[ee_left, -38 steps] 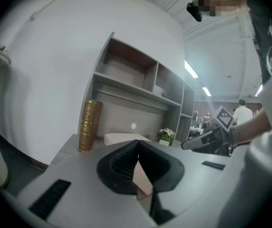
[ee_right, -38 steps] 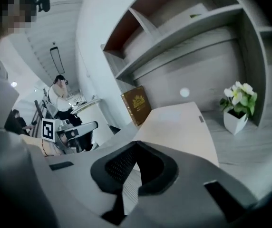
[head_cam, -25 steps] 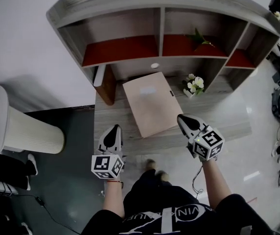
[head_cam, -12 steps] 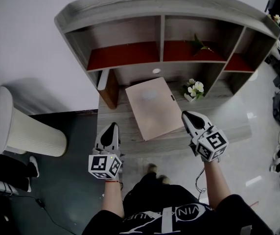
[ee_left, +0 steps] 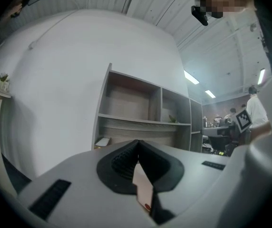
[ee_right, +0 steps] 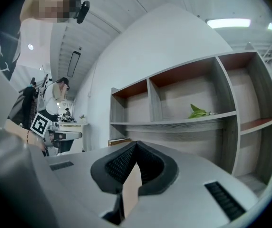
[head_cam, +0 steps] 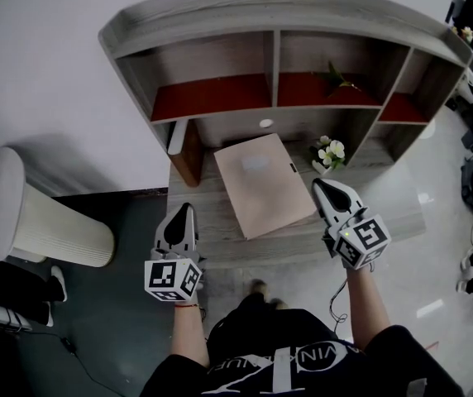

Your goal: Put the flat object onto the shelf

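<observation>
A flat, pale brown board (head_cam: 265, 184) lies at a slant on the grey wooden desk (head_cam: 212, 230), below the shelf unit (head_cam: 220, 11). The unit's compartments have red floors. My left gripper (head_cam: 185, 210) hovers over the desk's front left, apart from the board and shut with nothing held. My right gripper (head_cam: 321, 184) is shut and empty just off the board's right edge. In the left gripper view, the shut left gripper (ee_left: 137, 144) points at the shelf unit (ee_left: 140, 103). The right gripper view shows the shut right gripper (ee_right: 135, 145) below the shelf unit (ee_right: 183, 99).
Small white flowers (head_cam: 329, 150) stand on the desk right of the board. A green sprig (head_cam: 336, 66) lies in the middle compartment. A small white disc (head_cam: 266, 123) sits behind the board. A ribbed white cylinder (head_cam: 46, 222) stands on the floor at left.
The left gripper has drawn back slightly toward the person and the right gripper has shifted a little right. The board has not moved. Both grippers stay shut.
</observation>
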A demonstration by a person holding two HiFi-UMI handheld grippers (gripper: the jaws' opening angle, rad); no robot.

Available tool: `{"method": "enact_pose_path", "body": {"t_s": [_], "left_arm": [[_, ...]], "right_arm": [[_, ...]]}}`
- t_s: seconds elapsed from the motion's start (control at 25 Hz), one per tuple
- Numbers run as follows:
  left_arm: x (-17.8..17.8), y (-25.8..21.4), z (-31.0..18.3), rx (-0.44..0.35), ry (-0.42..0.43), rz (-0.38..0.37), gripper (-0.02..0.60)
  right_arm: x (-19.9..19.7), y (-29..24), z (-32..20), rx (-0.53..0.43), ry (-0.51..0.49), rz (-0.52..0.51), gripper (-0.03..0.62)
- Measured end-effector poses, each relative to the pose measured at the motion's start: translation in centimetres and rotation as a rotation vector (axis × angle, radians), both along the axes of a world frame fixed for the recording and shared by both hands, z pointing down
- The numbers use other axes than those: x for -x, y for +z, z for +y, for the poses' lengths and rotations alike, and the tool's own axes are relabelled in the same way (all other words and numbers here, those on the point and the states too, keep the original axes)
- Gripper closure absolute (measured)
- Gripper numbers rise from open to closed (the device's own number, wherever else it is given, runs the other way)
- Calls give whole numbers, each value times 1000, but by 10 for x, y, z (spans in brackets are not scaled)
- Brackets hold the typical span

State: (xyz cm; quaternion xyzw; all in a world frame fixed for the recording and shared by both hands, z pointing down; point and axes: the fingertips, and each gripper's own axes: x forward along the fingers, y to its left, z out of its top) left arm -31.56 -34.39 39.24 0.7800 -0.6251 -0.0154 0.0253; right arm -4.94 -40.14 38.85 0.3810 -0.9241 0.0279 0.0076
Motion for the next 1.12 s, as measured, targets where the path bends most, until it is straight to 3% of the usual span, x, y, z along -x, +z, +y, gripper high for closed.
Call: {"method": "enact_pose_path", "body": {"t_s": [0.52, 1.12], "left_arm": [[3, -20, -6, -47, -8, 2, 577], [1, -22, -11, -47, -10, 1, 578]], "right_arm": [[-3, -12, -5, -31, 4, -19, 585], [-6, -15, -12, -39, 6, -44, 585]]}}
